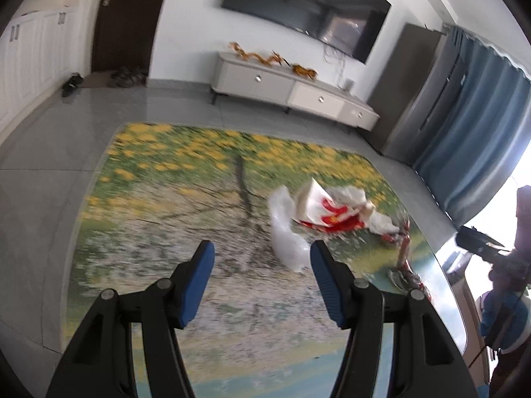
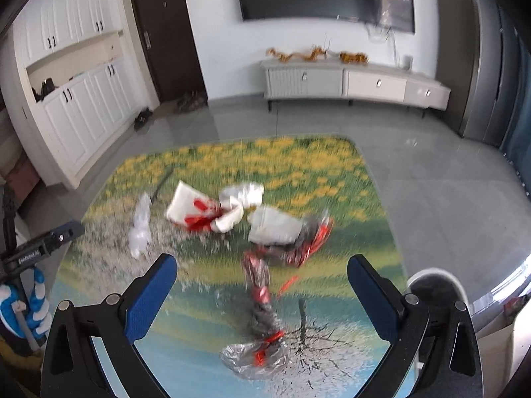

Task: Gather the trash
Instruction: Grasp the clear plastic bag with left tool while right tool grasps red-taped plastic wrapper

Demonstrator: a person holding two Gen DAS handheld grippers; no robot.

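Observation:
Litter lies on a glass table (image 1: 139, 219) printed with yellow flowers. A clear crumpled plastic bag (image 1: 287, 232) (image 2: 141, 225) sits just beyond my left gripper (image 1: 262, 255), whose blue-padded jaws stand open and empty. Behind the bag is a white and red wrapper (image 1: 323, 210) (image 2: 195, 210). A white paper piece (image 2: 273, 225) and a red-silver foil wrapper (image 2: 310, 242) lie further right. A twisted red-silver foil wrapper (image 2: 260, 301) stretches toward my right gripper (image 2: 262, 275), which hangs open above it, holding nothing.
A white round bin (image 2: 434, 285) stands at the table's right edge. Beyond the table are grey floor tiles, a low TV cabinet (image 2: 355, 81), a wall TV (image 1: 305, 3), a blue curtain (image 1: 471, 126) and white cupboards (image 2: 76, 112). A gloved hand (image 2: 23, 305) holds the other gripper at left.

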